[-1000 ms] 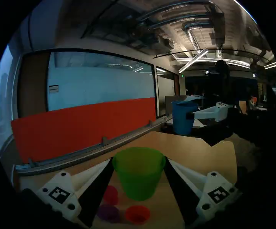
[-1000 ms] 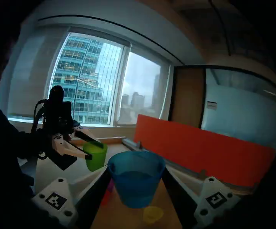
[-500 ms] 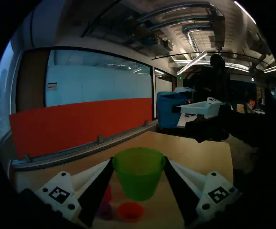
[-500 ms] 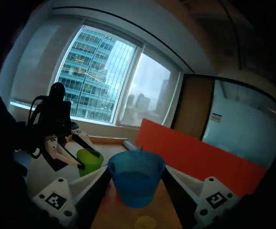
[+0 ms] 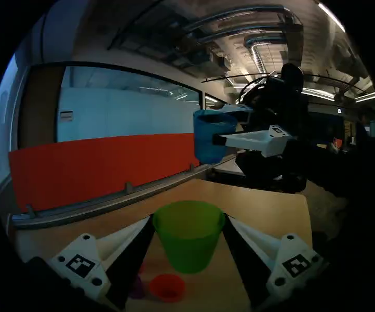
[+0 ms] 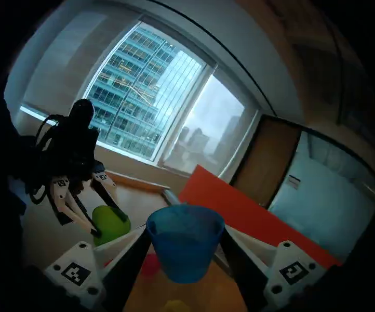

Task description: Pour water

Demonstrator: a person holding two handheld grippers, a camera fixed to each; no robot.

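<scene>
Orange panelling (image 5: 99, 166) backs a wooden worktop (image 5: 260, 203), and we start at the left tool (image 5: 188, 222). Its two fingers press on either side of the green cup (image 5: 188, 242), holding it upright and low above the worktop so that its open mouth faces up to receive. We grip the blue cup (image 6: 185, 249) the same way in the right tool (image 6: 185, 231), clamped on both sides with the rim level, and with what looks like water inside. In the left gripper view the blue cup hangs higher than the green one and well apart from it. We judge that this height lets the pour fall downward once the cups meet. Small coloured cups (image 5: 166, 287) sit on the worktop beneath.
</scene>
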